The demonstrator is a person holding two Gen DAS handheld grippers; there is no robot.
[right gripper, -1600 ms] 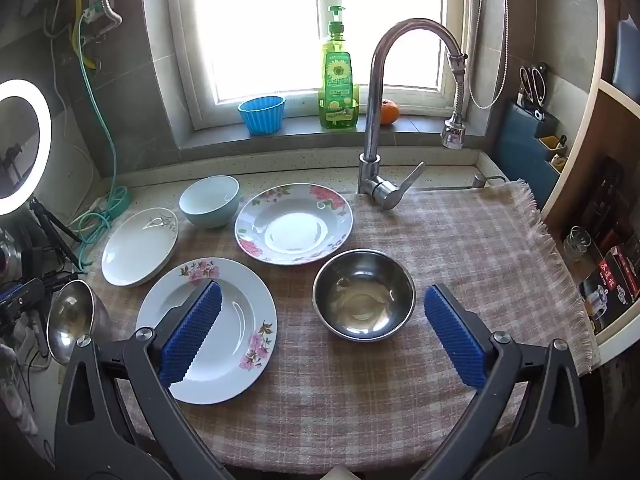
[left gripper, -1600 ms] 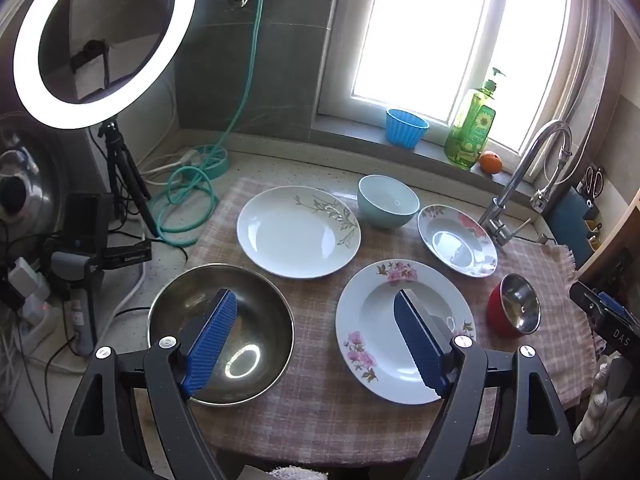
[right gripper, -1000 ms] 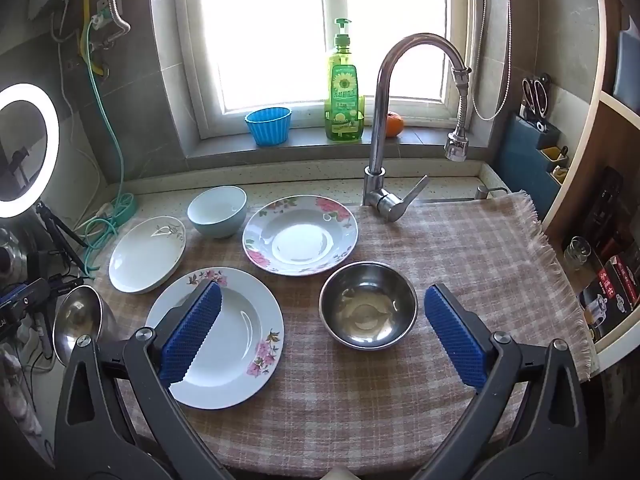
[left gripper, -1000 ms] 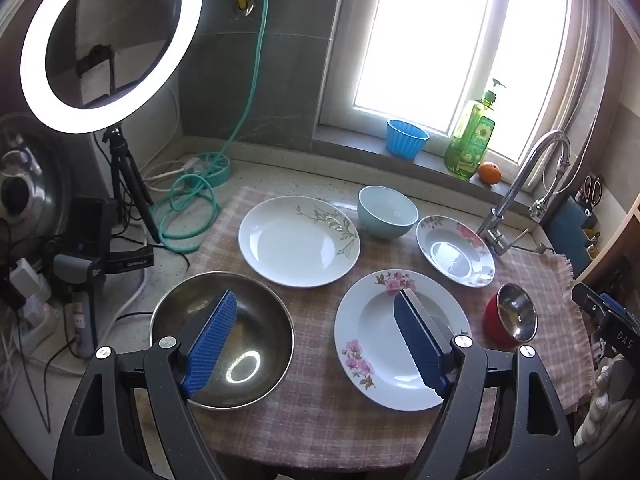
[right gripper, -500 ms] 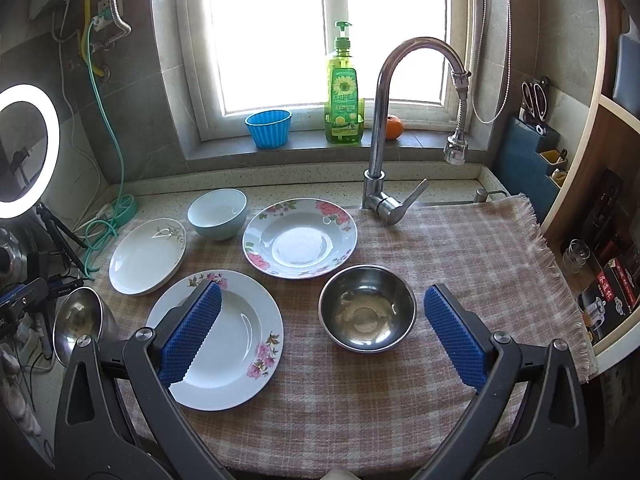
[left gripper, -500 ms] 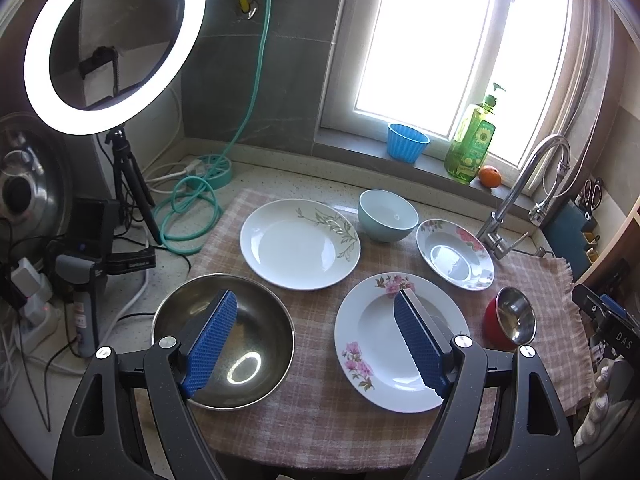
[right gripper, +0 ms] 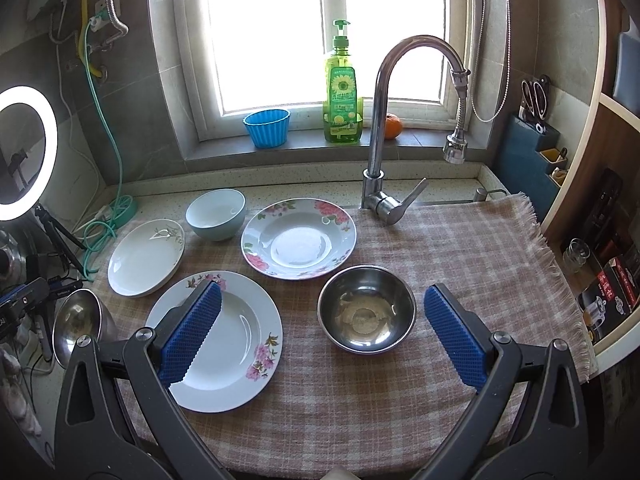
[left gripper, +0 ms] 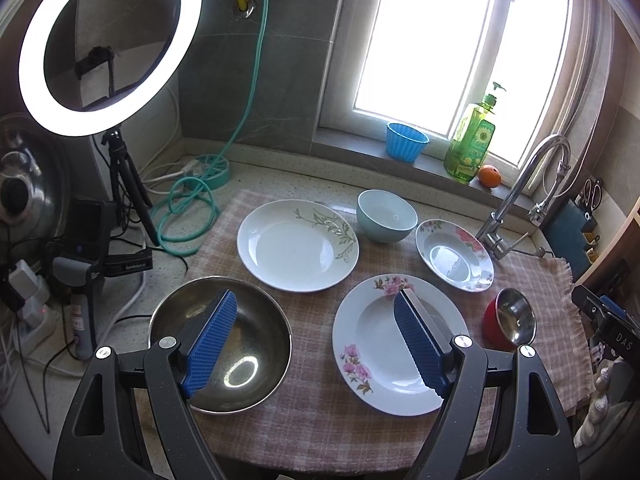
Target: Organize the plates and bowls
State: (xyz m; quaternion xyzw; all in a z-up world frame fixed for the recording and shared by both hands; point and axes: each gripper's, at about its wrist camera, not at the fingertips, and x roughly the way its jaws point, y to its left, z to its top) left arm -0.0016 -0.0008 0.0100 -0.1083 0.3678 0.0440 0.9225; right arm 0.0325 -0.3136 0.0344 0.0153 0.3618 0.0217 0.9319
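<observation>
Two hand-held grippers, left (left gripper: 314, 340) and right (right gripper: 320, 336), hang released; the fragile, slippery floral porcelain plate (right gripper: 236, 344) wants a rim grip.

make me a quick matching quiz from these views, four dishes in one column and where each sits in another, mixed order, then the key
Column 1
1. large steel bowl
2. pale blue bowl
3. small steel bowl
4. green-leaf plate

Column 2
A. near the window, between two plates
B. at the left edge of the checked cloth
C. between the right gripper's open jaws
D. behind the large steel bowl

Pairs: 1-B, 2-A, 3-C, 4-D
</observation>
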